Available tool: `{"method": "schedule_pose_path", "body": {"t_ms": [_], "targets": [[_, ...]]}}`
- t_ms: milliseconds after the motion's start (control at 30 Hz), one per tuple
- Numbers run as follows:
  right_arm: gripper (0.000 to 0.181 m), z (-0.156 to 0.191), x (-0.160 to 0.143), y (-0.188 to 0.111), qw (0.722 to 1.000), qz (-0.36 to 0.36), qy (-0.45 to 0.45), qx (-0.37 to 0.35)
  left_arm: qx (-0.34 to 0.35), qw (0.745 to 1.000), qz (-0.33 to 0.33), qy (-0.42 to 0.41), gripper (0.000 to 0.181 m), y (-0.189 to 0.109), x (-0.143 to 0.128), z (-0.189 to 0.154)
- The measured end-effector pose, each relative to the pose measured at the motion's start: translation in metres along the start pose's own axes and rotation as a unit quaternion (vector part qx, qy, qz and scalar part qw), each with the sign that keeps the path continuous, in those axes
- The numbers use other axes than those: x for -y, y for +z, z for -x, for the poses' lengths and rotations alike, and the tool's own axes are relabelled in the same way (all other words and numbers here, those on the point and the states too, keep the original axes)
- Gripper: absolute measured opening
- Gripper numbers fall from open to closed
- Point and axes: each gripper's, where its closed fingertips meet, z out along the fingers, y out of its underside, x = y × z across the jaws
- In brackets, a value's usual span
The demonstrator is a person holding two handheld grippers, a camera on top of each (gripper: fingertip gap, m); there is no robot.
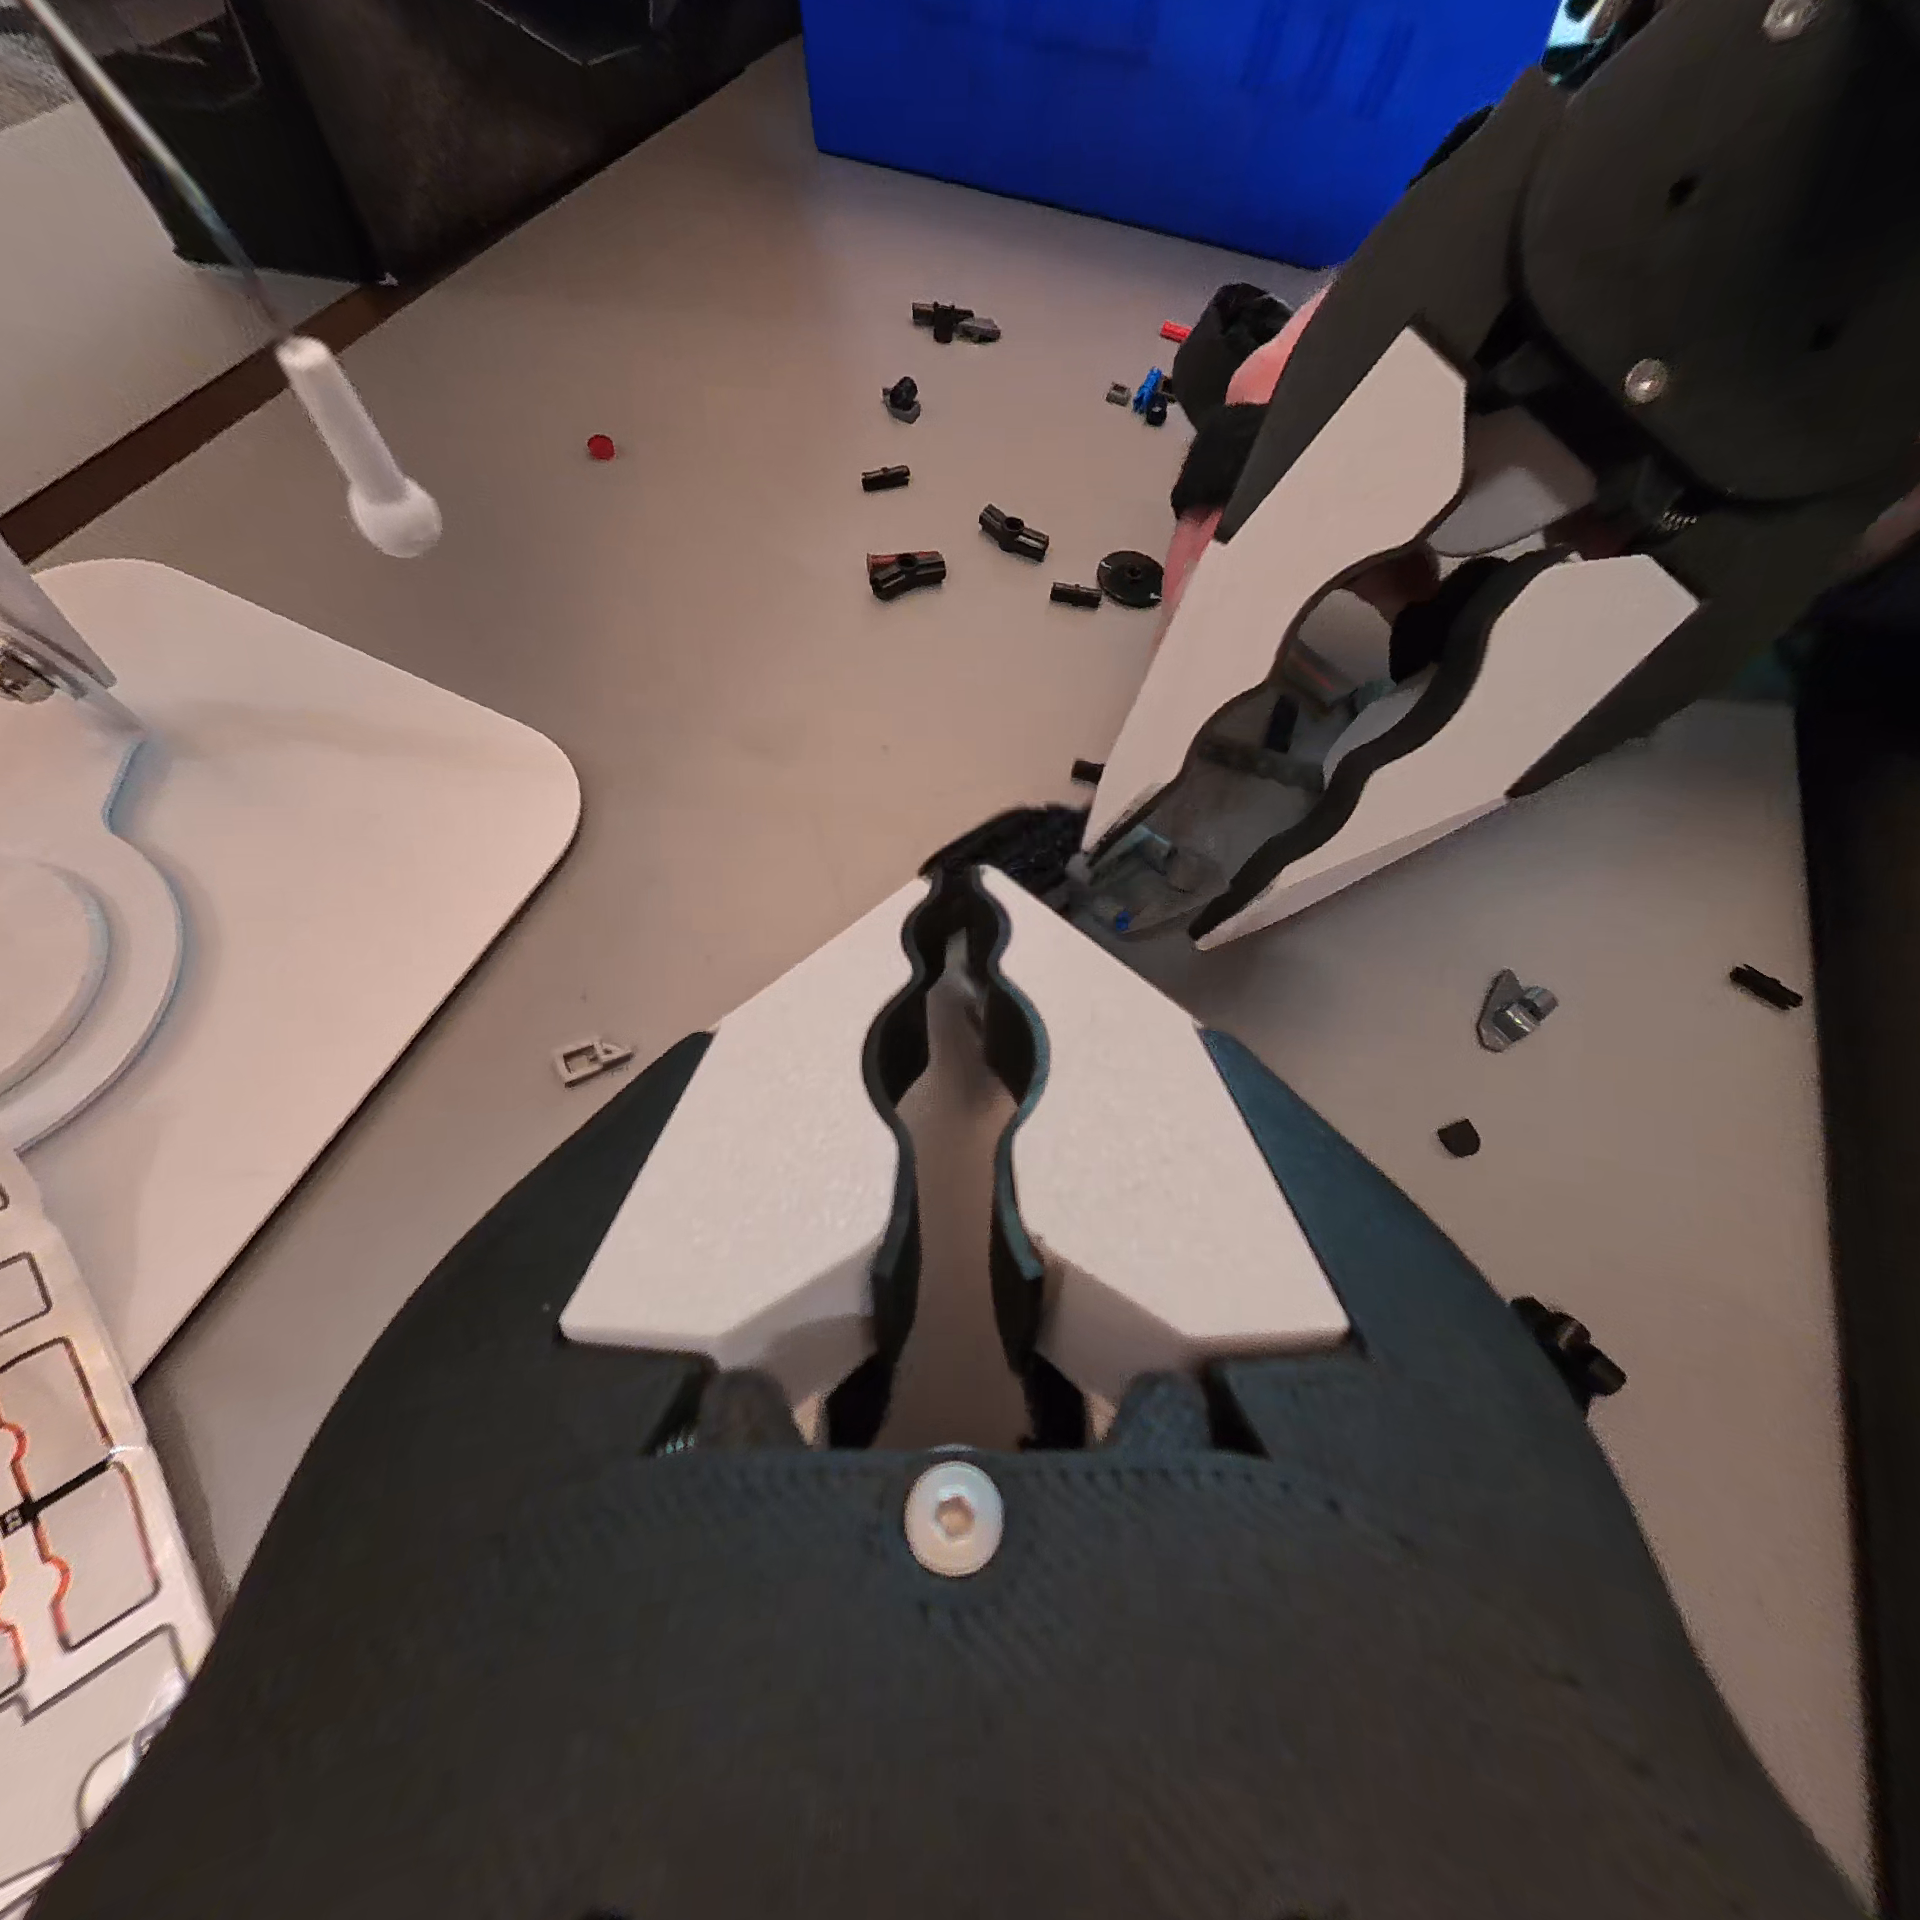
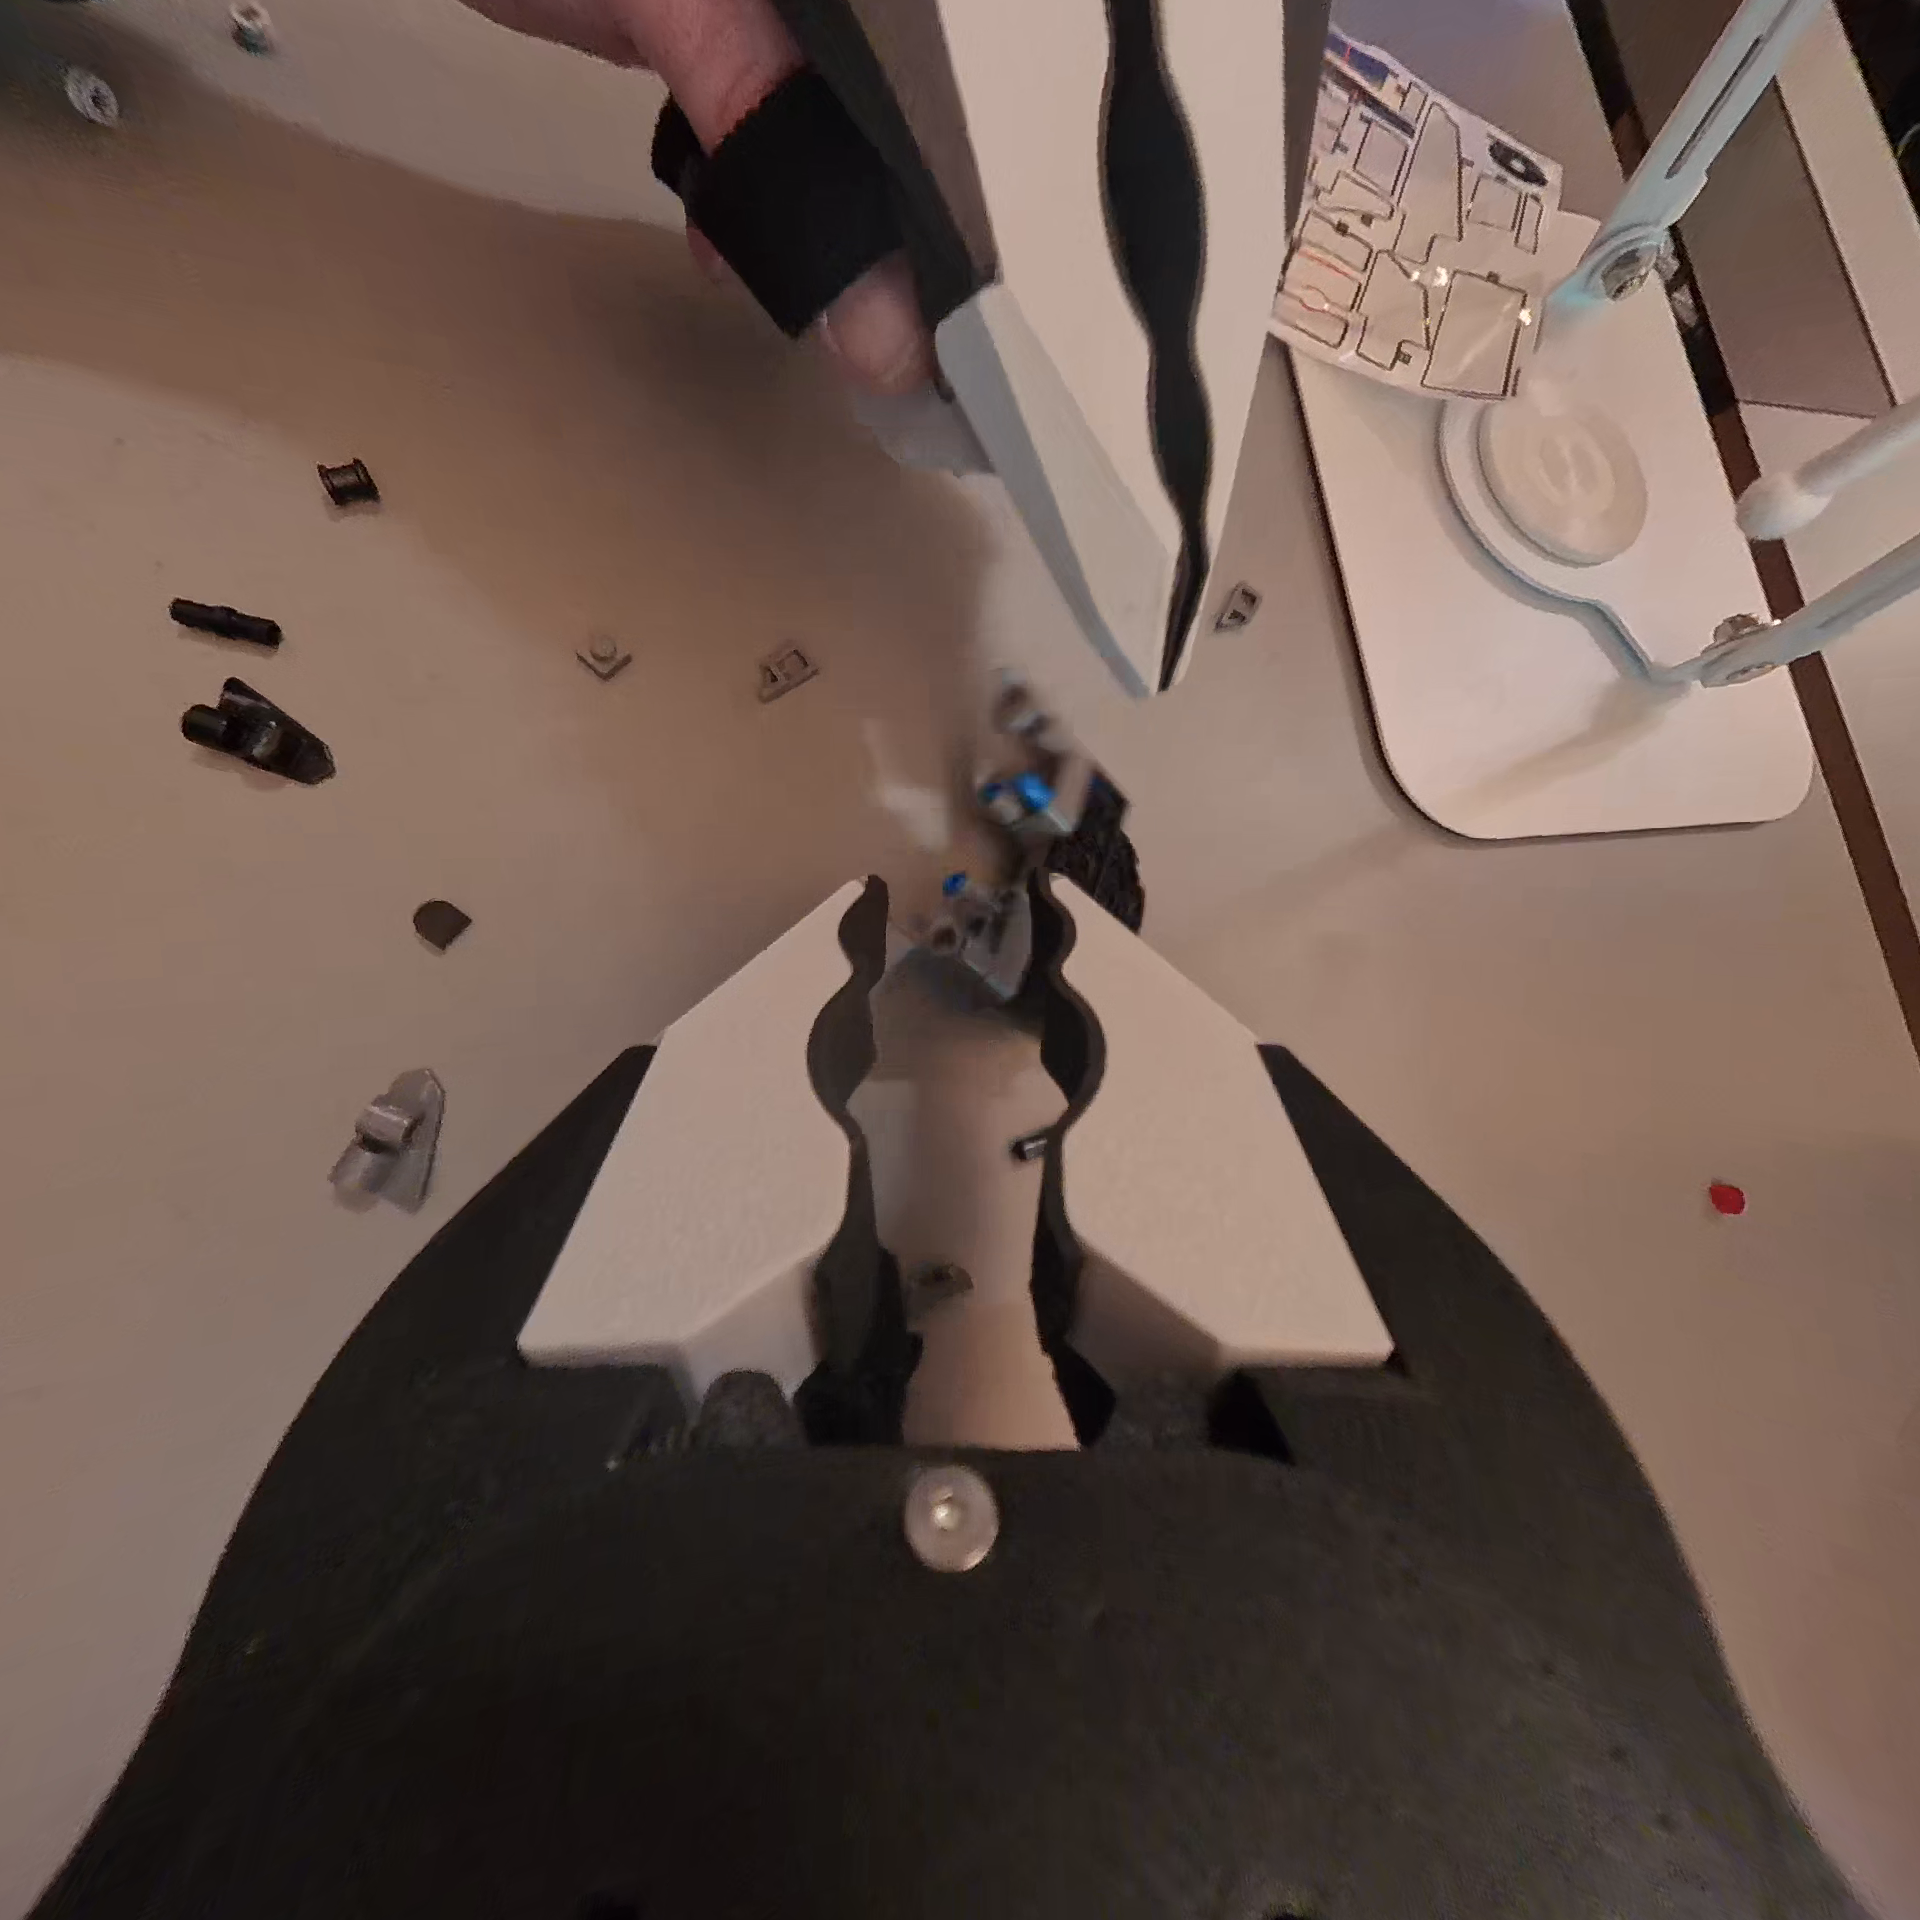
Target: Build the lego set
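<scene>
My right gripper [image 2: 956, 883] is shut on a small grey, black and blue lego assembly [image 2: 977, 935], which is blurred and held just above the table. It shows in the left wrist view [image 1: 1148, 894] at the upper right with the assembly [image 1: 1153, 862] between its fingers. My left gripper [image 1: 961, 883] is shut, with its tips close to the black end of the assembly [image 1: 1013, 836]. I cannot tell whether it pinches anything. It comes down from the top of the right wrist view [image 2: 1164, 675], just beyond the assembly.
Loose black pieces [image 1: 904, 574], a red stud [image 1: 601, 447] and grey pieces [image 1: 1514, 1008] lie scattered on the table. A blue box [image 1: 1174, 114] stands at the back. A white stand base [image 2: 1558, 644] and a sticker sheet [image 2: 1423, 260] sit at one side. One gripper's finger ends stand about 5 cm off the other's. From either gripper's tips it is about 20 cm to the red stud [image 1: 601, 447]. Look for it in the right wrist view [image 2: 1726, 1195] too.
</scene>
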Motion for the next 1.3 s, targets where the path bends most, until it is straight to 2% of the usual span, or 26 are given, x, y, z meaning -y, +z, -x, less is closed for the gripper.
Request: {"method": "schedule_pose_path", "body": {"t_ms": [233,467,733,933,1200,1300], "targets": [[0.024,-0.001,-0.003,0.001,1.0,0.006,-0.005,-0.005,0.009,1.0,-0.001,-0.001,0.002,-0.005,0.0,0.005],[0.026,-0.025,-0.01,-0.008,0.998,0.005,0.034,-0.049,0.022,0.999,0.023,0.018,0.007,-0.001,-0.007,0.006],[0.03,-0.027,-0.035,-0.008,0.997,0.062,0.027,-0.046,0.022,0.998,0.054,0.036,0.012,0.009,-0.017,0.002],[0.031,-0.024,-0.044,-0.004,0.995,0.081,0.036,-0.037,0.026,0.997,0.061,0.035,0.012,0.009,-0.02,0.004],[0.028,-0.022,-0.043,-0.002,0.996,0.08,0.034,-0.033,0.024,0.997,0.071,0.036,0.012,0.012,-0.024,0.003],[0.029,-0.025,-0.038,-0.005,0.996,0.07,0.03,-0.042,0.055,0.995,0.058,0.052,0.011,0.004,-0.017,0.012]]}}
